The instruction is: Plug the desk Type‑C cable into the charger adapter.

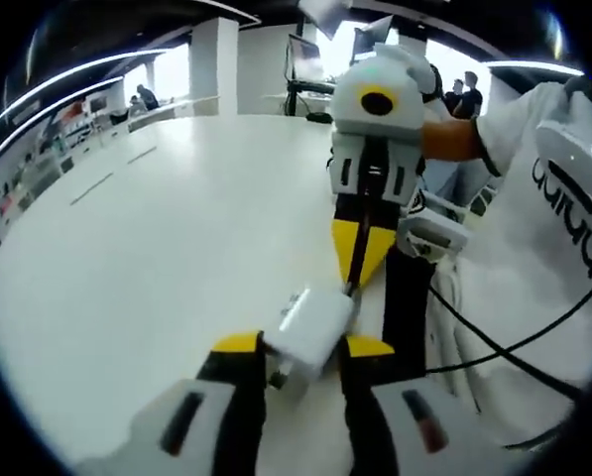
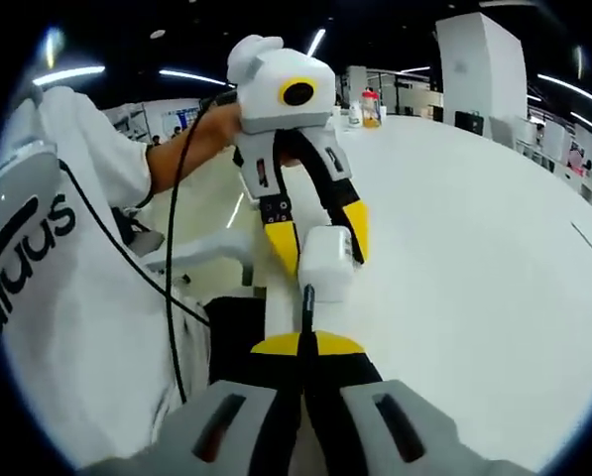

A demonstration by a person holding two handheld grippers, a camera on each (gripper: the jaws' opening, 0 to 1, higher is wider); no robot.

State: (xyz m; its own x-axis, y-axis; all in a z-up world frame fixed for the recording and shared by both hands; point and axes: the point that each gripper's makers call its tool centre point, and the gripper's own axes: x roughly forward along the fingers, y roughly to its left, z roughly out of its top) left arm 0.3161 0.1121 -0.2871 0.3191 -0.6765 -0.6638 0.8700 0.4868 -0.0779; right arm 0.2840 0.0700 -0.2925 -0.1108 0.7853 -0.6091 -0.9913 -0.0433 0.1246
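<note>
The charger adapter (image 1: 310,332) is a small white glossy block with rounded corners, pinched between the yellow-tipped jaws of the left gripper (image 1: 300,349). It hangs above the white bench (image 1: 167,248), near the edge on the person's side.

In the right gripper view the same adapter (image 2: 325,260) sits between the left gripper's (image 2: 315,243) yellow tips, its flat face turned toward the right gripper. The right gripper (image 2: 306,342) has its jaws squeezed together on the Type-C cable (image 2: 308,302) — a thin dark stub pokes out from between them, its tip right at the adapter's lower face.

Can't tell if the plug is actually in the port or just touching; the port itself is hidden. Most of the cable is covered by the jaws. In the left gripper view the right gripper (image 1: 360,260) points down at the adapter — the plug there is a dark sliver, too small to read.
</note>
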